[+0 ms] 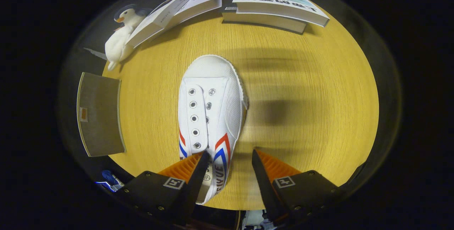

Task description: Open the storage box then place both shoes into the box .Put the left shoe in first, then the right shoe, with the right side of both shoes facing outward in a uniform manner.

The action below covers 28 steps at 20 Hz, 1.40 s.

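Above the round wooden table (pixel 301 116), the gripper (pixel 230 161) points steeply down, its fingers spread wide and holding nothing. One finger (pixel 198 173) overlaps the heel end of the white canvas shoe (pixel 211 113); the other is over bare wood beside it. Lettering ending "EIYUE" runs along the shoe's side beneath red and blue chevrons. Beyond the toe lie stacked books (pixel 276 8) and a plush duck (pixel 120 38).

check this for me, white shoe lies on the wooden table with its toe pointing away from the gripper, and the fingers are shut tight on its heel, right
Not quite. In the gripper view the gripper is open: one finger sits in the heel opening of the white shoe, while the other finger stands apart from it over bare wooden table. The rest holds: the shoe lies on the table, toe pointing away.
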{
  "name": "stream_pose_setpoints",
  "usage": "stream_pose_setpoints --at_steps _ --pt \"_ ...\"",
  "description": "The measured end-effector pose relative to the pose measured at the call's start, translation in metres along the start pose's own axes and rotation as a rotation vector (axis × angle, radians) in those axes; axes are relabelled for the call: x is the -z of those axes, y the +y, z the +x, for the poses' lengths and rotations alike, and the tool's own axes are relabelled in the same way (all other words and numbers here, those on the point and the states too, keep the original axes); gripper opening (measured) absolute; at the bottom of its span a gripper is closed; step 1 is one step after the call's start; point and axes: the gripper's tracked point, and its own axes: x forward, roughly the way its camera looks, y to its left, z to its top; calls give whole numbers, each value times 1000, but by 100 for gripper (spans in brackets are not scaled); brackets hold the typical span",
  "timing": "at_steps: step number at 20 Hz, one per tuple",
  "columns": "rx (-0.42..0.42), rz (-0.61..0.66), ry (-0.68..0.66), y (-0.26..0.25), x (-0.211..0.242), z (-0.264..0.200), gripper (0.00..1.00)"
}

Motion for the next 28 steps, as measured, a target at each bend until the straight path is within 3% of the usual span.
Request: stream_pose_setpoints --at_steps 2,4,5,6,8,14,20,28 --pt "-48 -8 -2 11 -1 5 65" --pt "-30 -44 15 7 -1 2 40" --pt "-39 -31 13 8 -1 3 40" --pt "-29 -22 10 4 0 9 23" --pt "-36 48 15 5 -4 -6 5" --pt "-130 126 14 27 4 -22 5" --pt "-72 51 -35 42 -4 -57 5" --pt "-89 -34 -51 97 -3 -97 5"
